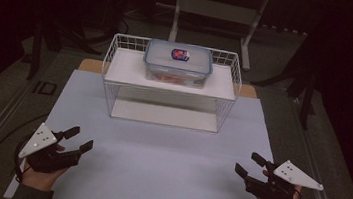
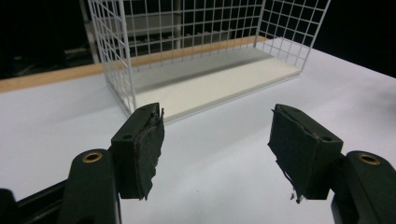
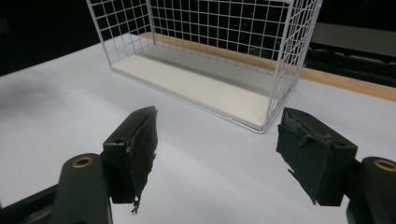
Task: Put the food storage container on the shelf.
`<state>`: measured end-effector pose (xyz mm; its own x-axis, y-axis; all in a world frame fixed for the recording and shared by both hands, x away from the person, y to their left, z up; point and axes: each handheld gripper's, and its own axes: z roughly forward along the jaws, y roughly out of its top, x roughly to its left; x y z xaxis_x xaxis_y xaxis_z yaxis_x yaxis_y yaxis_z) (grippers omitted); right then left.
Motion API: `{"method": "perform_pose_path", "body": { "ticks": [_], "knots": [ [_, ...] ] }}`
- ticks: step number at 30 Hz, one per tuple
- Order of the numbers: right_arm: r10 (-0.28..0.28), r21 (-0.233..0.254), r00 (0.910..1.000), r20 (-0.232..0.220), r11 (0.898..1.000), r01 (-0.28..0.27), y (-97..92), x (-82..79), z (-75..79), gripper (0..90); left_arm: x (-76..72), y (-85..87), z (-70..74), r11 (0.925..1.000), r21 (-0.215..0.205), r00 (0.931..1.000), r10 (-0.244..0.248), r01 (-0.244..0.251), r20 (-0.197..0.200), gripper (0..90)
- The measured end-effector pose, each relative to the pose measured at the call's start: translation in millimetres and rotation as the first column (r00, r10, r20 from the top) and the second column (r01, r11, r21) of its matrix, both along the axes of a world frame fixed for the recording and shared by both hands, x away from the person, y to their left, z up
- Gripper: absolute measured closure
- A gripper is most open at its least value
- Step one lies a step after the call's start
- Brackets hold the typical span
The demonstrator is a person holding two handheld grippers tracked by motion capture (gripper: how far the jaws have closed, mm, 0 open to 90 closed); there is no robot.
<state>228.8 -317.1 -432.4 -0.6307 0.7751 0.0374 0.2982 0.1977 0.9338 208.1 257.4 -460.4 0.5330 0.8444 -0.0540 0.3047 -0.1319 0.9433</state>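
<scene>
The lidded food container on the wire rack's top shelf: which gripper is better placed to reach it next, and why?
Neither clearly. The container sits mid-shelf on the rack; left gripper and right gripper rest open at matching near corners. It probably takes both.

Dim lab: white test table (image 1: 158, 158), metal frames (image 1: 215, 8)

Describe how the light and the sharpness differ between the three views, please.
High view: dim, slightly soft, the surroundings almost black, the white table and wire rack brightest. Left gripper view: sharp pads, rack mesh clear, dark background. Right gripper view: similar, with a faint grey shadow on the table at left.
</scene>
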Motion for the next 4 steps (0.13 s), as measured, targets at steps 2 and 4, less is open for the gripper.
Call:
{"method": "perform_pose_path", "body": {
  "ticks": [2, 4],
  "knots": [
    [0.005, -0.009, 1.0, 0.007, 1.0, -0.005, 1.8, -0.5, -0.9, 26.8, 0.5, -0.2, -1.1, 0.9999, 0.009, 1.0, 0.005, -0.005, 0.004, 33.9],
    [0.01, -0.015, 0.9999, 0.004, 1.0, -0.01, 3.4, 0.2, -2.5, 26.5, 1.8, -0.2, -3.2, 0.9999, 0.013, 0.9999, 0.01, -0.01, -0.002, 33.8]
  ]
}}
